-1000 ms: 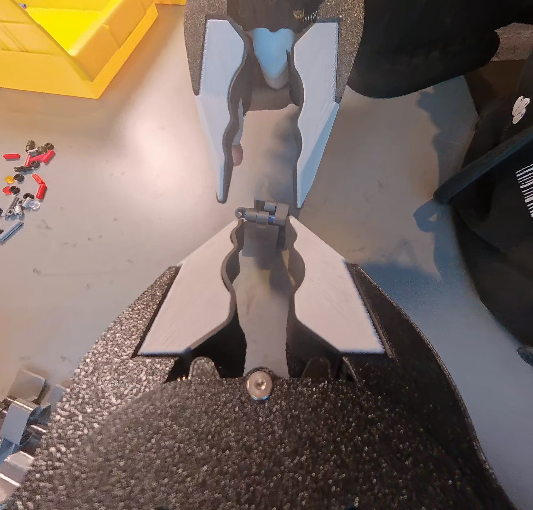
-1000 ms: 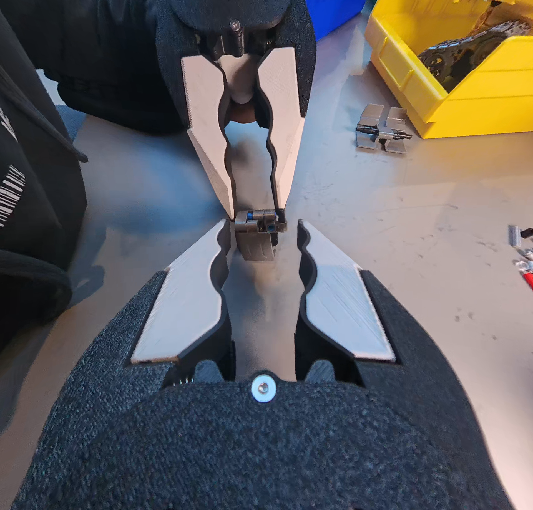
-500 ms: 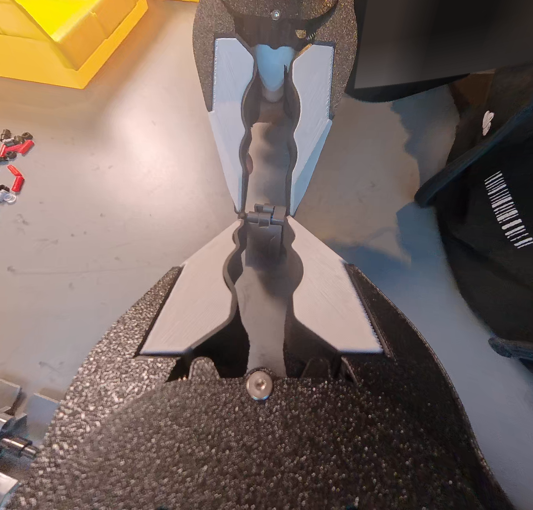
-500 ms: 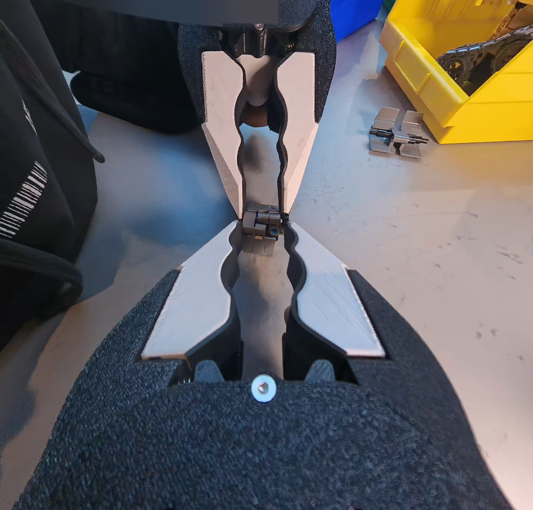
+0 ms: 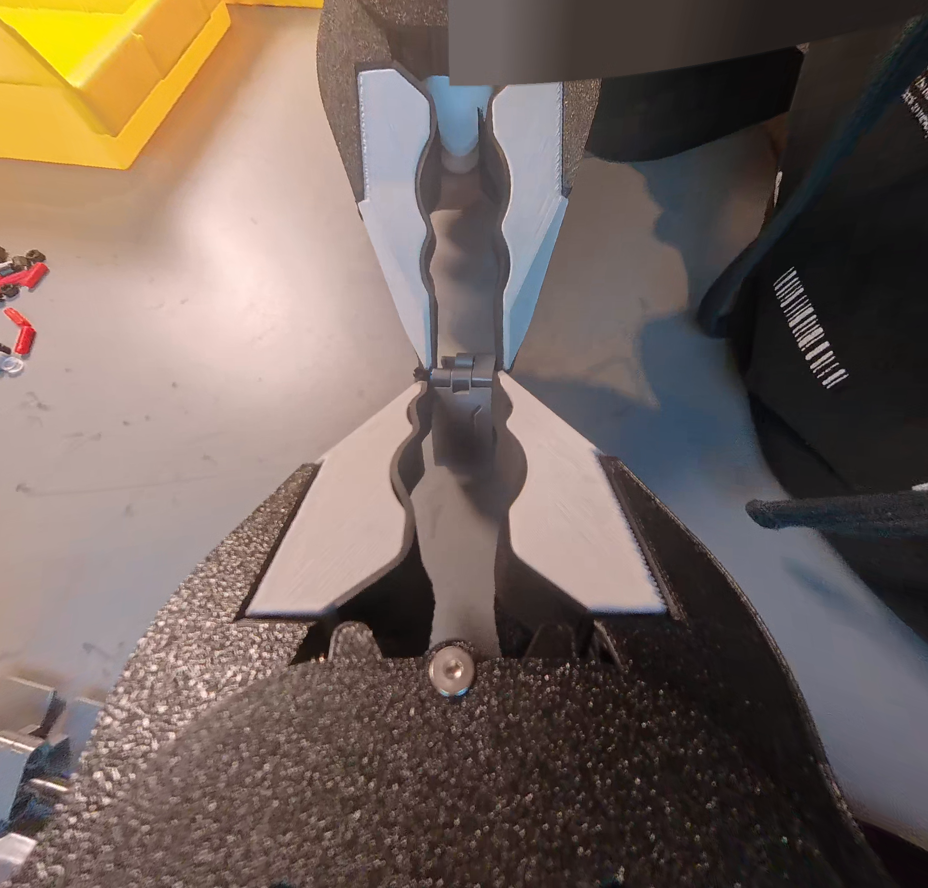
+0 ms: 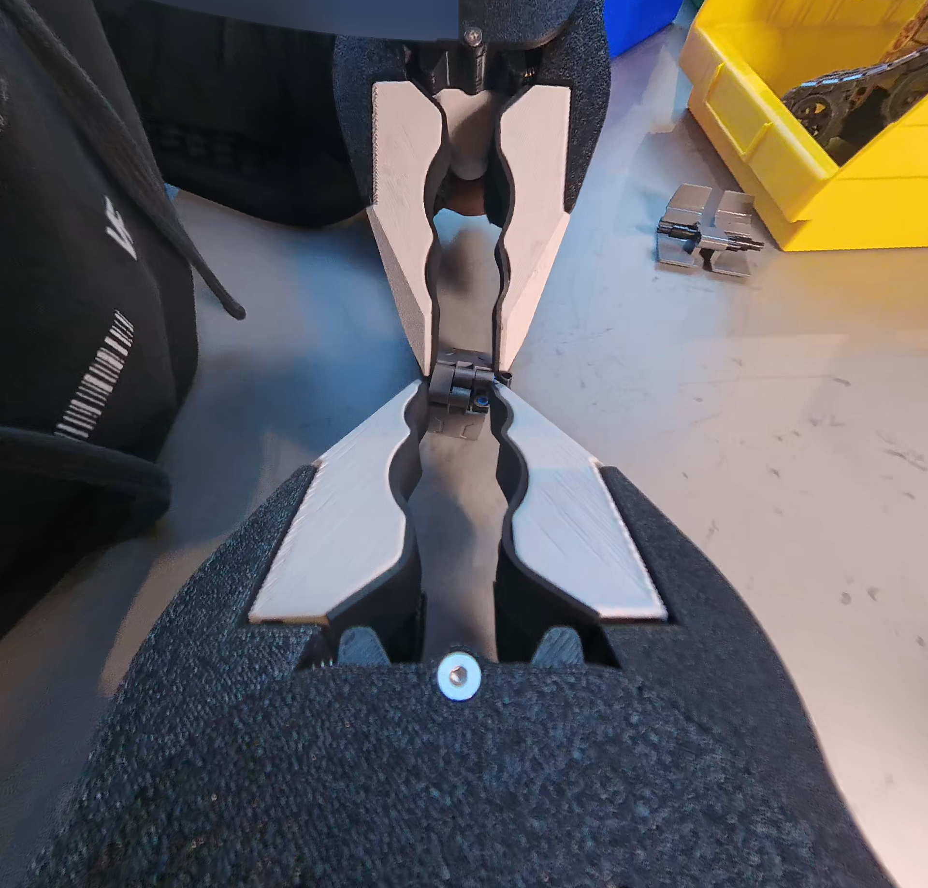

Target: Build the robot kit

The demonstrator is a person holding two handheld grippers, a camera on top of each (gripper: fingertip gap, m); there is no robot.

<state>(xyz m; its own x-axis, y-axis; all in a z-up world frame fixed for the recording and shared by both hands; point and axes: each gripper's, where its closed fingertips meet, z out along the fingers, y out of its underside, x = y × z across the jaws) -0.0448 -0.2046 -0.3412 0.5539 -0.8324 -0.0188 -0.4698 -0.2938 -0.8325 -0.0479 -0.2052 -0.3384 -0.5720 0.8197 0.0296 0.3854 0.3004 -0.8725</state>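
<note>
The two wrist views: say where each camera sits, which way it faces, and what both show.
Left wrist view: on the left gripper, facing the right gripper across the grey table; own fingers show.
Right wrist view: on the right gripper, facing the left gripper; own fingers show.
Shared: the small grey hinged part, gripped from both ends.

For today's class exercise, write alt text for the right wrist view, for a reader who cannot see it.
Two grippers meet tip to tip over a grey table, both gripping one small grey hinged part: the right gripper from below, the left gripper from above. A yellow bin and a silver track piece sit to the right.
</note>
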